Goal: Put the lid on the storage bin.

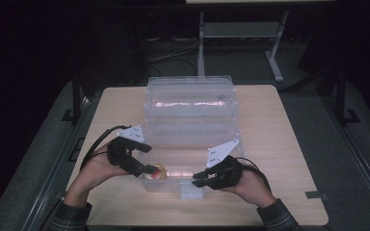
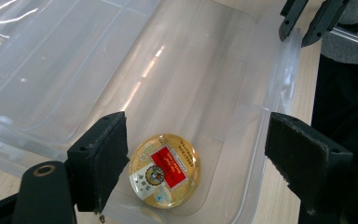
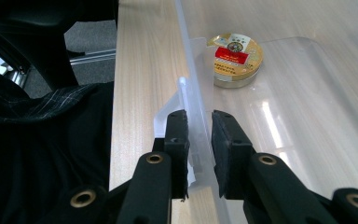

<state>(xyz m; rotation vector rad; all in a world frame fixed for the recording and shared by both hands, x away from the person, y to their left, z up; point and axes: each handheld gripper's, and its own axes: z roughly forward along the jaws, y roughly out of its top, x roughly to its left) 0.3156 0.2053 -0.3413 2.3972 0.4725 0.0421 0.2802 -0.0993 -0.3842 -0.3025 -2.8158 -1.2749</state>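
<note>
A round gold tin [image 1: 156,172] with a red label lies flat on the floor of a clear plastic box [image 1: 189,108], in its near left corner. My left gripper [image 1: 147,167] reaches into that corner from the left. In the left gripper view it [image 2: 200,144] stands open, its jaws wide apart. The tin [image 2: 164,170] lies close beside the left pad, and the other jaw is out by the box's wall [image 2: 279,84]. My right gripper [image 3: 199,135] is shut on the box's thin near wall [image 3: 193,93], one pad on each side. Beyond it lies the tin [image 3: 235,58].
The box sits mid-table on a light wooden top [image 1: 279,144], its lid [image 1: 190,89] open and standing at the back. A white latch [image 1: 191,192] hangs from the near wall beside my right gripper [image 1: 196,178]. Dark floor and a table frame [image 1: 241,33] lie beyond.
</note>
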